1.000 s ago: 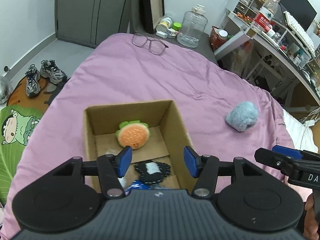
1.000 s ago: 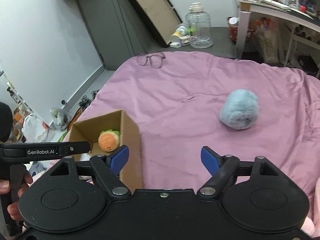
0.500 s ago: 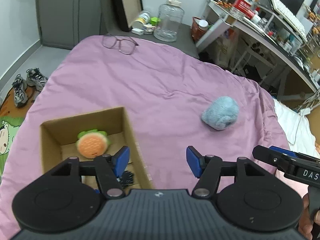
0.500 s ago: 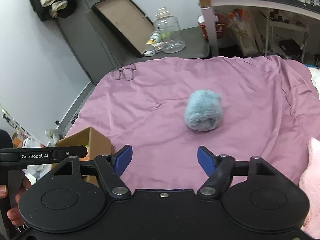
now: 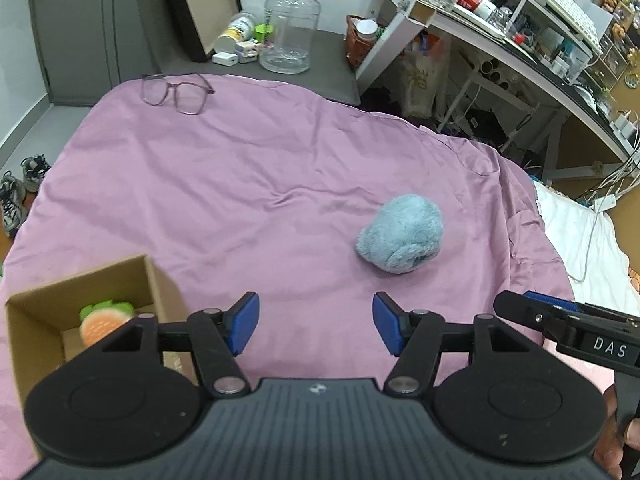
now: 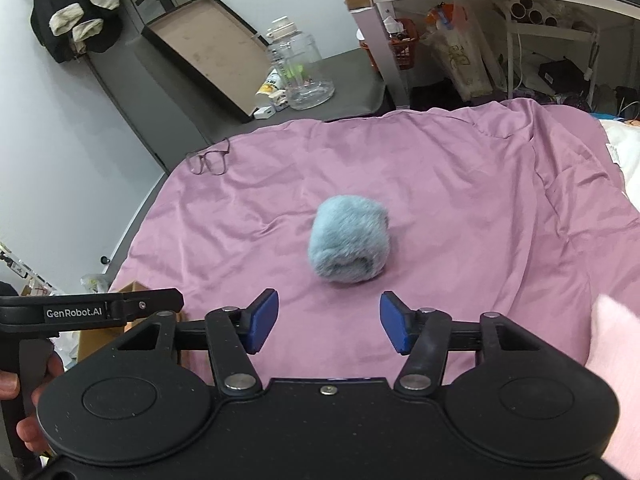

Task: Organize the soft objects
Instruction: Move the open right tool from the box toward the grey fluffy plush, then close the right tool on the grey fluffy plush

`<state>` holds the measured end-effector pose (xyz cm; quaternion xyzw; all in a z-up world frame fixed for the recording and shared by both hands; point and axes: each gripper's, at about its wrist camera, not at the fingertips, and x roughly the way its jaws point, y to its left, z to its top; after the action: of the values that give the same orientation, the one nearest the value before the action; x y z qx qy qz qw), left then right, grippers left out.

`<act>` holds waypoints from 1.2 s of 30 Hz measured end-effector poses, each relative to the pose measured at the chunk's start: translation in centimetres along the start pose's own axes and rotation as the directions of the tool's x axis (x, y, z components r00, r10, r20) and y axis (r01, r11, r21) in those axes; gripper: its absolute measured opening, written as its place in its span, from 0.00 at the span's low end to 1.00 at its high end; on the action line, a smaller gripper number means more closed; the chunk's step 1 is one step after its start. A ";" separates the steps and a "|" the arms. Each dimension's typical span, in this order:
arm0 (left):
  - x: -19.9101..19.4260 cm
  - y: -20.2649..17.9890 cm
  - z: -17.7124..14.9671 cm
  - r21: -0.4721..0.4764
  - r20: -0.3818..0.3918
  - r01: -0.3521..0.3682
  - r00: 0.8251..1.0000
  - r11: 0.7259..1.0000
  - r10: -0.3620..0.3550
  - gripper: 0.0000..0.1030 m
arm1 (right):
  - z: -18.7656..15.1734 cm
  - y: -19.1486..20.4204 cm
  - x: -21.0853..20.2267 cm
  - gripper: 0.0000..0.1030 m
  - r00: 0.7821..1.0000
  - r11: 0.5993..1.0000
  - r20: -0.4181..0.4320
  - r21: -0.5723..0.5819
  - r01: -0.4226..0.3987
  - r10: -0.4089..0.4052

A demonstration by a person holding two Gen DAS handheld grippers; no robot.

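On the pink bedspread (image 5: 248, 184) a fluffy blue soft toy (image 6: 349, 239) lies by itself, just ahead of the right gripper (image 6: 329, 322), whose blue pads (image 6: 262, 320) stand spread apart with nothing between them; the toy sits straight in front of the gap, near the fingertips but apart from them. From the left wrist view the same toy (image 5: 401, 233) appears ahead and slightly to the right of the left gripper (image 5: 316, 323), further off, and that gripper is likewise released and empty, its pads over bare bedspread. A cardboard box (image 5: 48, 300) stands on the bed to the left of the left gripper, partly hidden behind its body, and inside it rests an orange plush with a green top (image 5: 105, 319). The right gripper shows in the left view as a black bar at the lower right edge (image 5: 568, 326), and the left one shows at the lower left of the right view (image 6: 92, 311). A pair of glasses (image 5: 176, 90) lies at the far edge of the bed, well apart from the toy. Beyond the bed a large clear jug (image 5: 291, 26) stands on a dark surface, and a cluttered desk (image 5: 500, 32) runs along the right side.
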<state>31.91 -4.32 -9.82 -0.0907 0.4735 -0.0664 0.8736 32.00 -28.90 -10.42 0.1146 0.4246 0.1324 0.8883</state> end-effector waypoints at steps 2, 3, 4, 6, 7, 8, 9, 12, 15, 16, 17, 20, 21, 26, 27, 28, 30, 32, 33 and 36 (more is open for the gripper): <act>0.9 -0.6 0.5 0.003 -0.008 0.003 1.000 1.000 -0.003 0.59 | 0.5 -0.6 0.6 0.45 1.000 1.000 -0.011 0.008 -0.001 0.002; 1.3 -0.8 0.7 0.005 -0.012 0.005 1.000 1.000 -0.005 0.59 | 0.6 -0.9 0.9 0.45 1.000 1.000 -0.015 0.010 -0.001 0.001; 1.8 -1.1 0.9 0.007 -0.017 0.006 1.000 1.000 -0.006 0.59 | 0.8 -1.2 1.2 0.45 1.000 1.000 -0.017 0.010 0.002 -0.002; 2.6 -1.6 1.2 0.014 -0.025 0.011 1.000 1.000 -0.010 0.59 | 1.1 -1.7 1.8 0.45 1.000 1.000 -0.026 0.015 0.005 -0.005; 3.1 -1.8 1.4 0.016 -0.030 0.012 0.999 1.000 -0.012 0.59 | 1.2 -2.0 2.1 0.45 1.000 1.000 -0.031 0.018 0.005 -0.005; 3.5 -2.0 1.4 0.018 -0.036 0.013 0.999 1.000 -0.012 0.59 | 1.3 -2.3 2.4 0.45 0.999 1.000 -0.035 0.019 0.008 -0.007; 3.9 -2.2 1.6 0.020 -0.041 0.014 0.999 1.000 -0.013 0.59 | 1.5 -2.4 2.7 0.45 0.999 1.000 -0.038 0.019 0.009 -0.008; 5.3 -2.8 1.8 0.041 -0.049 0.018 0.999 0.999 -0.015 0.59 | 1.6 -3.1 3.6 0.45 0.999 1.000 -0.048 0.023 0.007 -0.006; 6.8 -3.7 2.0 0.074 -0.069 0.017 0.998 0.997 -0.012 0.59 | 1.8 -3.6 4.9 0.45 0.998 0.999 -0.061 0.030 0.011 -0.009; 7.3 -3.9 2.0 0.079 -0.073 0.024 0.997 0.997 -0.018 0.59 | 1.8 -3.8 5.3 0.45 0.998 0.999 -0.066 0.031 0.012 -0.009; 7.9 -4.1 2.0 0.085 -0.078 0.025 0.997 0.996 -0.018 0.59 | 1.8 -3.8 5.7 0.45 0.997 0.999 -0.071 0.031 0.012 -0.009; 9.9 -4.4 2.0 0.090 -0.098 0.020 0.995 0.996 -0.012 0.59 | 2.0 -4.1 7.0 0.45 0.997 0.999 -0.081 0.030 0.013 -0.011; 10.4 -4.5 2.0 0.087 -0.102 0.025 0.995 0.996 -0.016 0.59 | 2.1 -4.3 7.5 0.45 0.996 0.999 -0.085 0.032 0.014 -0.012; 12.9 -4.6 2.3 0.071 -0.116 0.038 0.993 0.997 -0.030 0.59 | 2.5 -5.2 9.6 0.45 0.995 0.999 -0.101 0.046 0.021 -0.016; 13.3 -4.7 2.4 0.067 -0.116 0.045 0.993 0.997 -0.037 0.59 | 2.6 -5.3 10.0 0.44 0.995 0.999 -0.104 0.046 0.020 -0.015; 13.7 -4.7 2.6 0.064 -0.115 0.054 0.992 0.997 -0.046 0.59 | 2.7 -5.5 10.4 0.43 0.994 0.999 -0.106 0.047 0.019 -0.014; 14.4 -4.8 2.9 0.062 -0.112 0.073 0.992 0.995 -0.065 0.58 | 3.0 -5.8 11.1 0.42 0.994 0.998 -0.109 0.054 0.017 -0.011; 14.8 -4.9 3.2 0.066 -0.088 0.081 0.993 0.995 -0.075 0.56 | 3.4 -6.1 11.7 0.39 0.995 0.998 -0.101 0.062 0.009 -0.003; 14.9 -4.9 3.3 0.065 -0.075 0.081 0.994 0.995 -0.076 0.55 | 3.7 -6.2 12.0 0.36 0.995 0.998 -0.097 0.068 0.003 0.003; 15.2 -4.6 4.1 0.040 -0.029 0.112 0.993 0.993 -0.111 0.54 | 4.6 -6.6 12.9 0.34 0.996 0.997 -0.086 0.082 -0.005 0.012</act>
<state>43.52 -11.53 -18.99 -0.0979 0.4778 -0.1259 0.8639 44.36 -31.21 -19.04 0.1468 0.4672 0.1235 0.8631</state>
